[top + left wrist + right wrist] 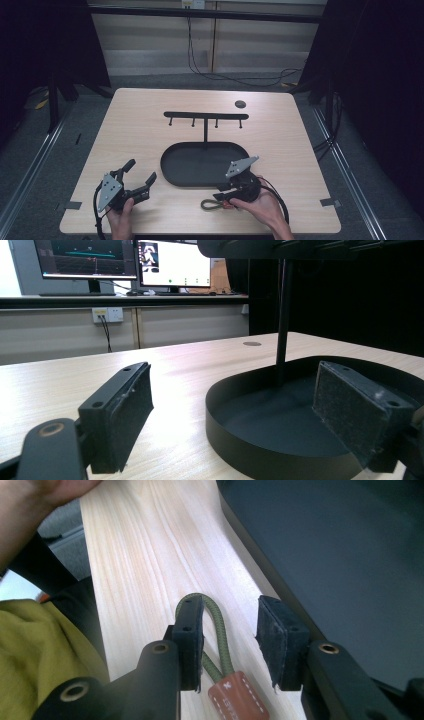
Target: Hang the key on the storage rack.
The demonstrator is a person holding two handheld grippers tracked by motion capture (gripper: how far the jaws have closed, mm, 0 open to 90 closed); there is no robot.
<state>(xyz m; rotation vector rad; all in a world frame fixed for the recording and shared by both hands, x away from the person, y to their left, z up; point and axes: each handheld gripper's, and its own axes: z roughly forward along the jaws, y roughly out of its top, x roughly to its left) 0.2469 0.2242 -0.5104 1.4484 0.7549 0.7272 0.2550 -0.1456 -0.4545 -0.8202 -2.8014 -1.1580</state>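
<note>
Cord loop (216, 630) lies on the table's (150, 130) near edge, just beside the black tray (172, 165), between your right gripper's (230, 635) narrowed jaws, not yet pinched. Your left gripper (137, 181) gapes wide, empty.

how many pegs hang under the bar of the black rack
4. The pegs hang in a row under the bar: one near its left end, two either side of the post, one near its right end.

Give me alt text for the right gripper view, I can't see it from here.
The right claw straddles a green cord loop with a red-brown tab on the wooden table, jaws apart and one cord strand between them. A black tray lies alongside.
</note>
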